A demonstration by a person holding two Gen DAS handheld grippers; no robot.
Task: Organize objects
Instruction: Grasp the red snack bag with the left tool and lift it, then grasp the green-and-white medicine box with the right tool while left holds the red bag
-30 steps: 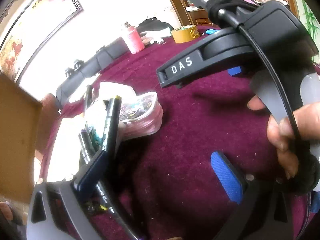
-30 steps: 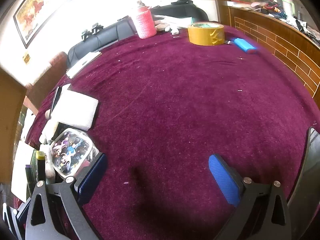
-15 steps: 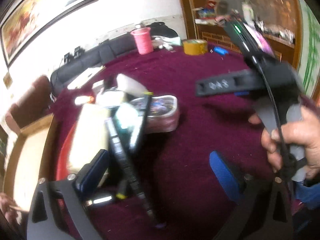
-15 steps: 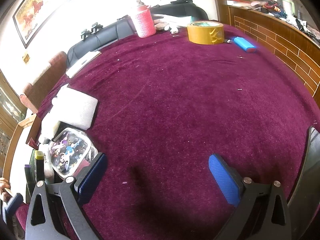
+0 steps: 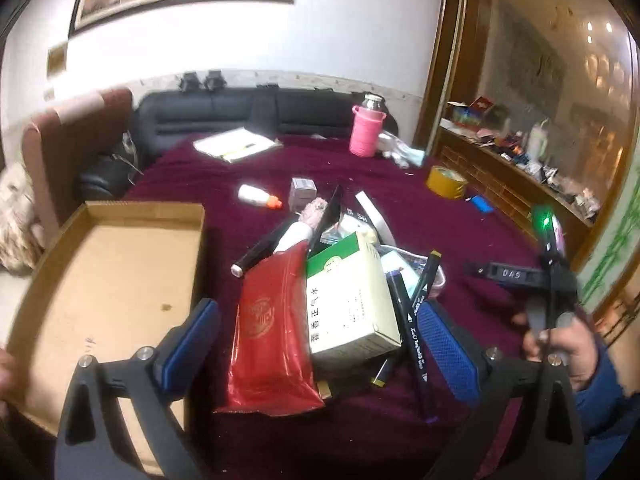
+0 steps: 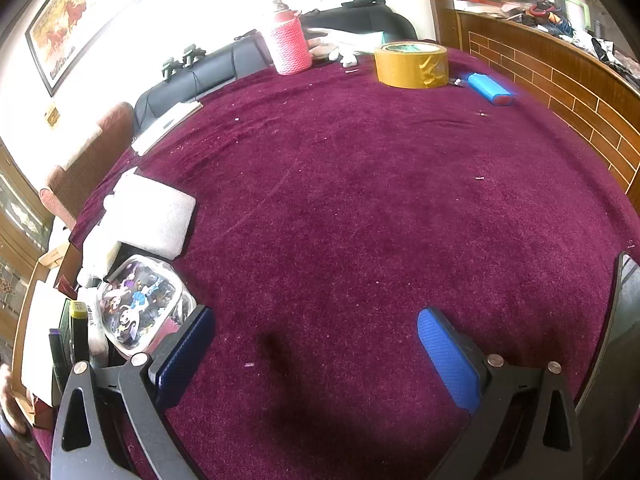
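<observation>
A heap of loose things lies on the burgundy cloth: a red pouch [image 5: 272, 340], a green and white carton [image 5: 348, 300], black markers [image 5: 412, 320] and a clear case with cartoon pictures [image 6: 140, 304]. My left gripper [image 5: 316, 320] hovers open above the heap, its blue pads either side of the pouch and carton, holding nothing. To the left lies a shallow cardboard tray [image 5: 100, 280] with a hand at its near corner. My right gripper [image 6: 316, 320] is open over bare cloth, the heap at its left; in the left wrist view a hand holds it [image 5: 552, 280].
Beyond the heap lie a small white bottle with an orange cap [image 5: 258, 196] and a little grey box [image 5: 303, 189]. A yellow tape roll [image 6: 412, 65], a blue object [image 6: 490, 89] and a pink bottle [image 6: 290, 46] stand at the far side. A white foam pad [image 6: 156, 216] lies beside the heap.
My left gripper has drawn back and up from close beside the heap, so the whole heap and the cardboard tray now show. The right gripper has stayed put.
</observation>
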